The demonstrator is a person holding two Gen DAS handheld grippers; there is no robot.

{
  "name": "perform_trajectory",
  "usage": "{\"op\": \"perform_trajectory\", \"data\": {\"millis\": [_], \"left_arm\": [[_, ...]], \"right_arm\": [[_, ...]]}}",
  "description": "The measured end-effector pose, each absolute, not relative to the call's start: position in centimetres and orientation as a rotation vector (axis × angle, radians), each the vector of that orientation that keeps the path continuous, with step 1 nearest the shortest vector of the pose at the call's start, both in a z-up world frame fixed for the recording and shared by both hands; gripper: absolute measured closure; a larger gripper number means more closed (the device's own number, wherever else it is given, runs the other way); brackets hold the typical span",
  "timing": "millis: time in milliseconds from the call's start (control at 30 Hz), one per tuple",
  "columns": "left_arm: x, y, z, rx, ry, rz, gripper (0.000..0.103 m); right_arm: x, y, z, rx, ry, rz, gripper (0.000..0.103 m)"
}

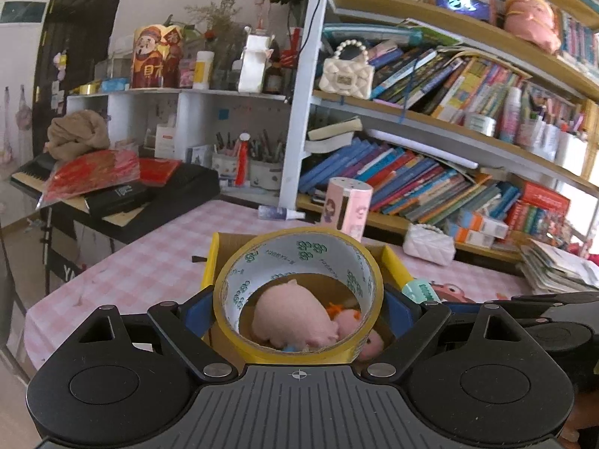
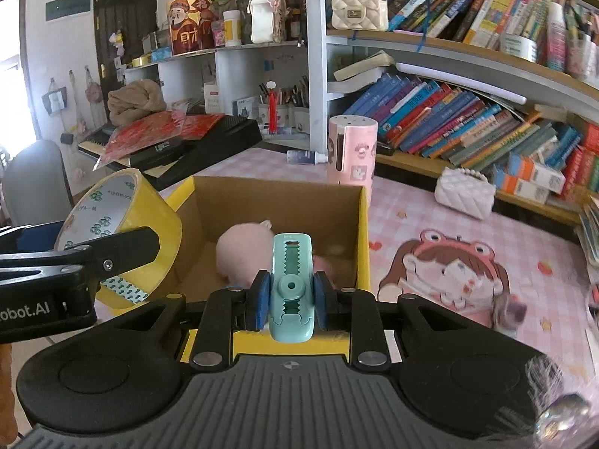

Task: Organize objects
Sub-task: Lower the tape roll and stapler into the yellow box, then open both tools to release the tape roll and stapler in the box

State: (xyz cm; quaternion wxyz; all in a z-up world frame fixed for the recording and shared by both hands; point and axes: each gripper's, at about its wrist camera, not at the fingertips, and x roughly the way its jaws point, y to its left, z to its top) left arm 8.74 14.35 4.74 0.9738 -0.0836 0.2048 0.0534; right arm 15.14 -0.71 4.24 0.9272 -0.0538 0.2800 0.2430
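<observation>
Partway: pink plush toys (image 2: 239, 250) already in the cardboard box (image 2: 359, 224) at frame centre. Left claw (image 1: 298, 301) pinches the tape roll (image 1: 298, 292), right claw (image 2: 290, 295) pinches the mint clip (image 2: 291, 286) (both over the box, neither dropped yet).

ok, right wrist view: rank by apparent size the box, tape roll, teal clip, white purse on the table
1. box
2. tape roll
3. teal clip and white purse: look about alike. The clip sits right at the camera, so it is likely smaller in fact.
</observation>
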Motion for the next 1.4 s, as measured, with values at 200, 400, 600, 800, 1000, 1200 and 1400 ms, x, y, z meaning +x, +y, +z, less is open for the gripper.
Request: {"op": "perform_trajectory", "data": {"millis": [200, 400, 600, 800, 1000, 1200, 1400], "left_arm": [[11.7, 14.0, 3.6, -0.178, 0.461, 0.146, 0.013], [14.2, 13.7, 2.9, -0.155, 0.502, 0.163, 0.013], [16.1, 13.6, 1.8, -0.131, 0.573, 0.205, 0.013], [17.1, 13.6, 0.8, -0.142, 0.616, 0.213, 0.013], [17.8, 13.5, 0.2, -0.146, 0.652, 0.206, 0.012], [18.2, 13.4, -0.3, -0.139, 0.675, 0.208, 0.012], [18.3, 13.3, -0.4, -0.126, 0.678, 0.213, 0.012]], "right_arm": [[18.8, -0.2, 3.0, -0.140, 0.606, 0.534, 0.080], [21.3, 0.8, 1.5, -0.199, 0.621, 0.583, 0.080], [22.9, 2.1, -0.1, -0.277, 0.660, 0.635, 0.080], [23.6, 2.5, -0.8, -0.324, 0.661, 0.665, 0.080], [23.9, 3.0, -1.2, -0.398, 0.644, 0.684, 0.080], [23.7, 3.3, -1.6, -0.465, 0.617, 0.693, 0.080], [23.7, 3.5, -1.8, -0.499, 0.611, 0.691, 0.079]]}}
